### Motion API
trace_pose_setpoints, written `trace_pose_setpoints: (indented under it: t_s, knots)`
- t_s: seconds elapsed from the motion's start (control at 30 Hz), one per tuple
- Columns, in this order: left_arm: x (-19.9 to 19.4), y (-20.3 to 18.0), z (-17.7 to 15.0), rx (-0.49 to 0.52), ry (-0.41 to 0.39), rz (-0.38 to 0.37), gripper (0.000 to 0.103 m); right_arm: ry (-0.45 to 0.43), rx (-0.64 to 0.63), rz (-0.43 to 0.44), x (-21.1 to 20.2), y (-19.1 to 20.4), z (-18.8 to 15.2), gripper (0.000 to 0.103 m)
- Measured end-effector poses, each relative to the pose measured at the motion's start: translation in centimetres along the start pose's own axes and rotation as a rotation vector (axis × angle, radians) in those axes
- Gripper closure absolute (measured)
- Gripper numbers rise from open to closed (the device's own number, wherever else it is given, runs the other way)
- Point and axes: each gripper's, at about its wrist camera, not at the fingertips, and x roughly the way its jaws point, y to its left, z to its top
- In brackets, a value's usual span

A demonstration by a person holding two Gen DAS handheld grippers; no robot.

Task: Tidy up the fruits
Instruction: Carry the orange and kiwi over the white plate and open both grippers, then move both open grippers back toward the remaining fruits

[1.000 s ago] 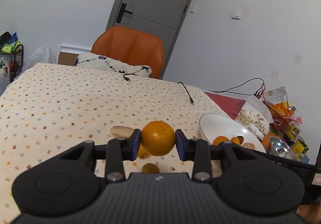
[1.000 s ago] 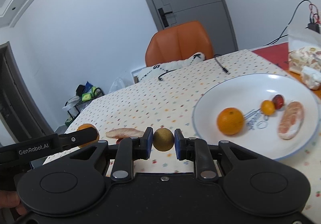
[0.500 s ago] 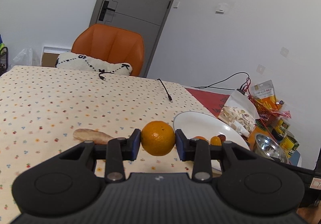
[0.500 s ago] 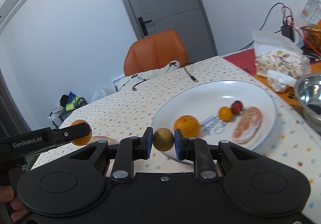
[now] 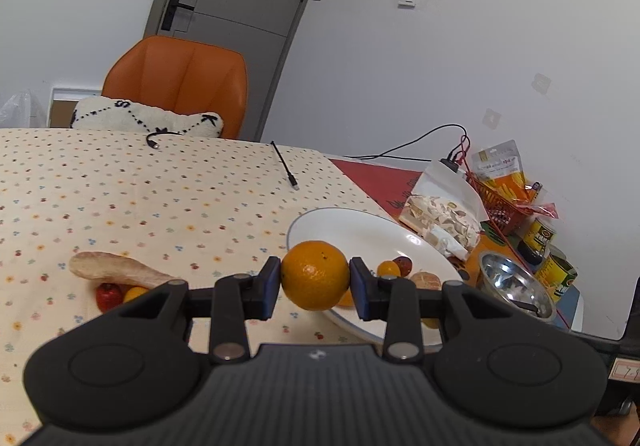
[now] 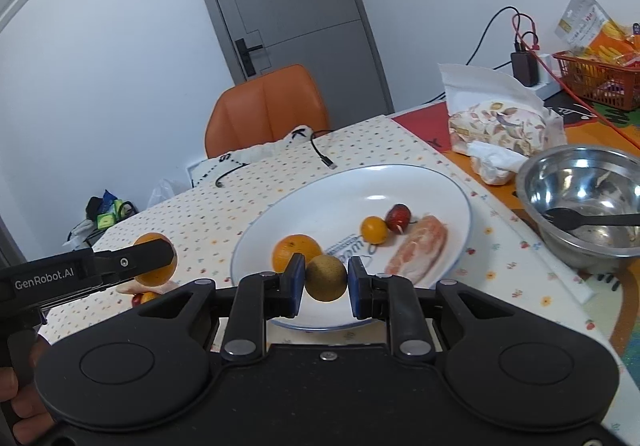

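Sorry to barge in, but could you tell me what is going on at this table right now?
A person is sorting fruit with a handheld gripper in each hand. The left gripper has its jaws shut on an orange, held near the edge of the white plate. The right gripper holds a small brown fruit over the plate's near rim. The plate already carries another orange, a small yellow fruit, a red one and a peeled citrus piece. A few pieces lie on the tablecloth.

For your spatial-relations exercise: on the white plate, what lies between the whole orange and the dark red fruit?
In the right wrist view, a small round yellow-orange fruit lies between the whole orange and the dark red fruit on the white plate.
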Motion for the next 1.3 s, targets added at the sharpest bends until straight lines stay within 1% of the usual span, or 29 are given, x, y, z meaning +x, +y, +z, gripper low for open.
trace_pose_setpoints:
  t_s: [0.07,0.1,0.47,0.67,0.77,0.8,0.93,1.17,1.3]
  knots:
    - [0.4,-0.4,0.0,0.004,0.004,-0.006,0.068,0.005,0.000,0.001,0.1,-0.2,-0.1,0.080]
    - [0.6,-0.6,0.0,0.007,0.007,-0.010,0.068,0.009,0.001,0.003,0.2,-0.3,-0.1,0.075]
    - [2.1,-2.2,0.0,0.030,0.030,-0.040,0.068,0.000,0.010,-0.011,-0.7,-1.4,-0.1,0.075]
    - [3.1,-3.4,-0.4,0.048,0.059,-0.060,0.068,-0.004,0.010,-0.010,-1.2,-1.5,-0.1,0.074]
    - [3.4,-3.9,-0.6,0.065,0.077,-0.062,0.068,-0.001,0.017,-0.013,-1.3,-1.8,-0.2,0.073]
    - [3.4,-4.0,-0.7,0.070,0.073,-0.058,0.065,-0.001,0.018,-0.014,-1.3,-1.9,-0.2,0.072]
    - [3.2,-3.7,-0.5,0.062,0.069,-0.059,0.061,0.000,0.021,-0.013,-1.4,-2.1,-0.2,0.072]
    - [2.5,-2.3,0.0,0.037,0.059,-0.010,0.054,0.001,0.021,-0.004,-1.3,-1.9,-0.3,0.071]
    - [1.8,-1.3,0.1,0.035,0.052,0.029,0.042,0.002,0.024,-0.005,-1.3,-1.9,-0.4,0.068]
